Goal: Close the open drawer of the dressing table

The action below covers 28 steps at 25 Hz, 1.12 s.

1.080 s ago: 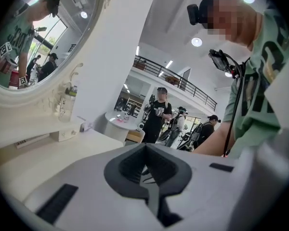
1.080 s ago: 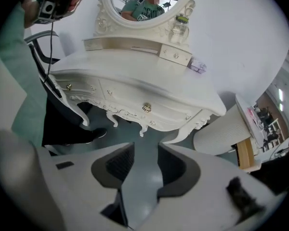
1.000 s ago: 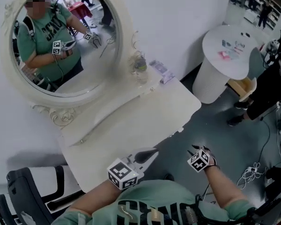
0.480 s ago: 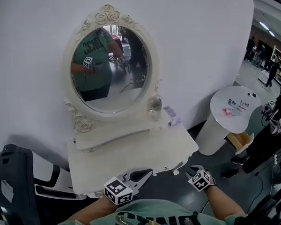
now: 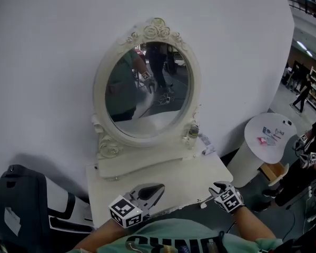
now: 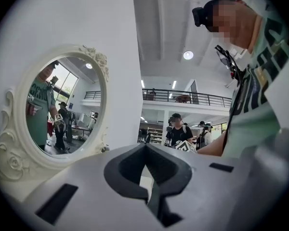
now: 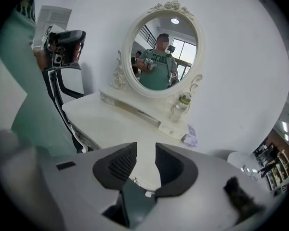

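Observation:
The white dressing table (image 5: 163, 175) stands against the wall under its oval mirror (image 5: 147, 94). Its drawer front runs along the near edge (image 5: 187, 207); I cannot tell how far out it stands. My left gripper (image 5: 159, 187) hangs over the table's front left part, and in the left gripper view its jaws (image 6: 144, 148) are shut and empty. My right gripper (image 5: 217, 187) is at the table's front right corner. In the right gripper view (image 7: 145, 153) its jaws have just been closing, still apart with nothing between them, and point down at the table top (image 7: 101, 117).
A small bottle (image 5: 192, 133) and a little box (image 5: 208, 151) sit on the back right shelf. A round white table (image 5: 276, 133) stands to the right, with people (image 5: 305, 159) beyond it. A black chair (image 5: 21, 204) stands at the left.
Both grippers have risen from below the table's front edge to its level. The head view has tilted up, so the whole mirror now shows.

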Each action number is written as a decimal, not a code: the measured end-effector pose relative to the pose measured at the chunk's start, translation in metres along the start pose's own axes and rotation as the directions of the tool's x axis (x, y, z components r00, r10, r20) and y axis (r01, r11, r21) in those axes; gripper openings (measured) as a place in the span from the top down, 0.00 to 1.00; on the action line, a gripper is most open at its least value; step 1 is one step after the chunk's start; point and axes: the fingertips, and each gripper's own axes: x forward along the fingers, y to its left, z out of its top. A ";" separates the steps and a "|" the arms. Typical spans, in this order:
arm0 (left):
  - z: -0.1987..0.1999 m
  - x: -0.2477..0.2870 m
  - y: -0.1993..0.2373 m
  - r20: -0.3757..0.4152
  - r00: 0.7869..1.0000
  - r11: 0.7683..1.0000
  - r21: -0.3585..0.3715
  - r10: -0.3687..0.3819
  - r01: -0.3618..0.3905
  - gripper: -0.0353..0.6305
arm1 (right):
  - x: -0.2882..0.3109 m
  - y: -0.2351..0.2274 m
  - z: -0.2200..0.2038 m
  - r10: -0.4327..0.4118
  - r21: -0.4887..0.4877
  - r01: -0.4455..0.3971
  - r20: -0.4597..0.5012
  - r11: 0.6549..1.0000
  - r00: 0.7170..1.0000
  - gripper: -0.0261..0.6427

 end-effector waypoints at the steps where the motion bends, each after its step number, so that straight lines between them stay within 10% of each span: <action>1: 0.005 -0.006 0.008 0.004 1.000 1.000 0.007 0.003 -0.003 0.94 | 0.003 0.002 0.016 0.003 0.001 -0.003 0.018 1.000 1.000 0.78; 15: 0.015 -0.030 0.055 0.015 0.984 0.984 0.037 0.176 -0.177 0.94 | 0.031 -0.003 0.142 0.216 -0.152 -0.188 0.189 0.970 0.958 0.82; 28: 0.004 0.036 0.053 0.075 0.887 0.890 -0.020 0.455 -0.455 0.94 | 0.024 -0.051 0.203 0.501 -0.237 -0.442 0.409 0.865 0.762 0.87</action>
